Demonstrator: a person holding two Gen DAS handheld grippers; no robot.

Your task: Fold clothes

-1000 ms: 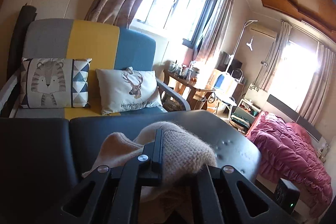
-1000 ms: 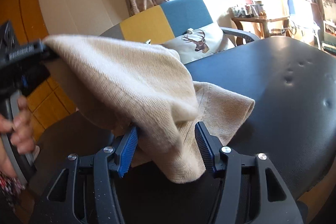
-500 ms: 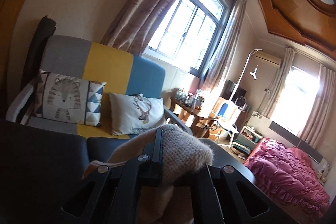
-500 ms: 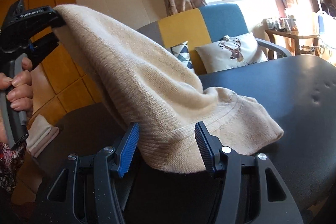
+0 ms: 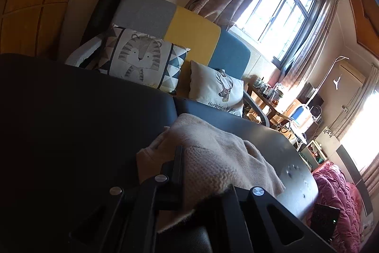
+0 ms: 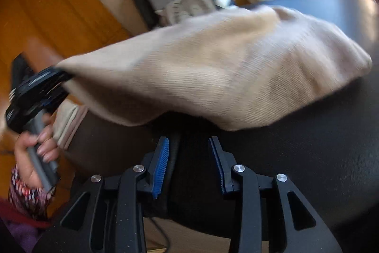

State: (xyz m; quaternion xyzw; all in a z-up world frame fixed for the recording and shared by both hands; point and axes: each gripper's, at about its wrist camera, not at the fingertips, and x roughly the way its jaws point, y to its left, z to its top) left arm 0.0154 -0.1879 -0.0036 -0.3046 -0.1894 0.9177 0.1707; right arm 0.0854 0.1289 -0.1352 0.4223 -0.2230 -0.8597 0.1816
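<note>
A: Left wrist view? 
B: The left hand-held gripper is clamped on the beige knit sweater, draped over the black worktop.

A: Right wrist view? 
B: The right hand-held gripper is apart, holding nothing. The sweater looks soft and light; take it by an edge.

L gripper jaws clamped on cloth; R gripper jaws apart, empty.

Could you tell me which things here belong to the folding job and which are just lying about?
For the job:
beige sweater
left gripper, shut on its edge
right gripper, open and empty
black table

Lying about:
tiger cushion
deer cushion
sofa
pink quilt
</note>
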